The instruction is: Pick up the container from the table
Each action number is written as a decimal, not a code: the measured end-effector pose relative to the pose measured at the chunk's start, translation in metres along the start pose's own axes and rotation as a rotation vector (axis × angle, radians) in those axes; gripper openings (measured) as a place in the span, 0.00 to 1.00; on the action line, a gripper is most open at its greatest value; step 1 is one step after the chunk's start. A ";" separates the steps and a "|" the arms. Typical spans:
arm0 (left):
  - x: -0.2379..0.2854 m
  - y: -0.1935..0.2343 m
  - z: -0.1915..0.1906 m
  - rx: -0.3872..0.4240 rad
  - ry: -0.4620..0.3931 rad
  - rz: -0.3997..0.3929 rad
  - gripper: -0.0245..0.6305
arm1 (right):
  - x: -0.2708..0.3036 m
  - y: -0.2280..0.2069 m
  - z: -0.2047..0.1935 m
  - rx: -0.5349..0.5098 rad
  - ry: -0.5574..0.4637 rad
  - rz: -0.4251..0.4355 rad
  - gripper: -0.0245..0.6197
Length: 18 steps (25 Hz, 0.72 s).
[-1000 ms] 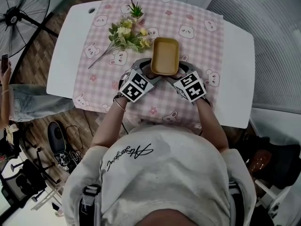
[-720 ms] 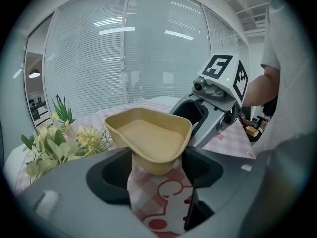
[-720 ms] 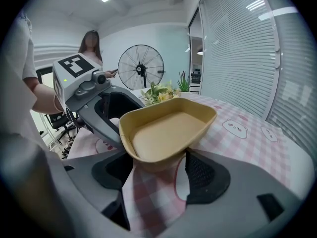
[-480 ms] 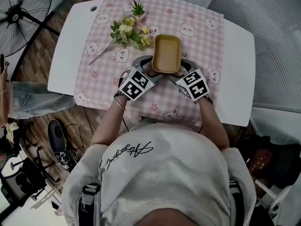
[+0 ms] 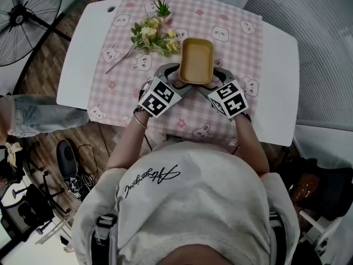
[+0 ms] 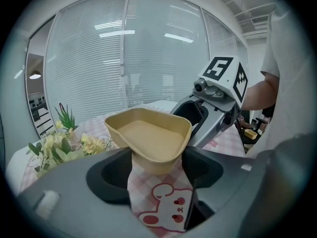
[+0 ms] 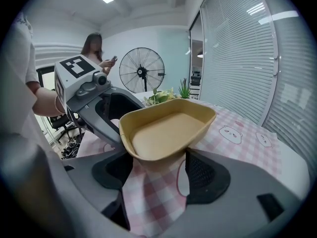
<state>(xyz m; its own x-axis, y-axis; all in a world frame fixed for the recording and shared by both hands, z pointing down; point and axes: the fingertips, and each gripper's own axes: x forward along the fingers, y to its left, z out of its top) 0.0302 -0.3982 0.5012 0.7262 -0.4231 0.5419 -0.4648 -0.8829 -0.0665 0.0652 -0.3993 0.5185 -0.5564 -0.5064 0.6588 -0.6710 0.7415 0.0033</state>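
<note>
Holding: left gripper (image 5: 175,80) and right gripper (image 5: 214,81) are each clamped on a near corner of the container (image 5: 196,61). In both gripper views one jaw sits on either side of the corner wall.
Container: tan, matte, rounded-rectangle tray with flared walls, a rolled rim and a flat floor.
Position: carried between the two grippers in front of the person, over the near half of the cloth (image 5: 242,48). From the gripper views its underside looks clear of the cloth, with checks visible beneath it.
Pads: dark inserts in the jaws; the right gripper's pad (image 7: 205,175) has a fine grid texture.
Gripper bodies: grey moulded plastic, smooth. The left marker cube (image 5: 159,97) and right marker cube (image 5: 229,98) carry black-and-white square patterns.
Cloth: pink-and-white gingham fabric printed with cartoon bear and rabbit heads. It runs down the middle of the table (image 5: 278,93).
Table: white and smooth with rounded corners, bare on both sides of the cloth.
Flowers: loose bouquet (image 5: 149,37) of pale yellow blooms and green leaves, lying flat just beyond and left of the container. A small spiky potted plant (image 5: 161,8) stands behind it.
Room: slatted blinds (image 6: 99,68) on the windows and a wire-cage pedestal fan (image 5: 22,18) on the wood-plank floor. A bystander (image 7: 94,46) stands near the fan.
</note>
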 end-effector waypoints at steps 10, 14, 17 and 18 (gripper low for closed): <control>-0.017 0.000 0.013 0.013 -0.017 0.019 0.51 | -0.012 0.007 0.016 -0.014 -0.022 0.000 0.55; -0.022 -0.001 0.017 0.016 -0.019 0.023 0.51 | -0.016 0.009 0.020 -0.015 -0.023 0.000 0.55; -0.026 -0.002 0.021 0.019 -0.022 0.029 0.51 | -0.020 0.010 0.024 -0.017 -0.024 0.001 0.55; -0.027 -0.002 0.022 0.022 -0.023 0.031 0.51 | -0.022 0.011 0.025 -0.018 -0.025 0.001 0.55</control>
<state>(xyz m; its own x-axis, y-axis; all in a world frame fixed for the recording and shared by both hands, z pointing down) 0.0229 -0.3894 0.4678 0.7234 -0.4548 0.5195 -0.4764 -0.8734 -0.1012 0.0579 -0.3915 0.4856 -0.5696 -0.5162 0.6395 -0.6616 0.7497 0.0159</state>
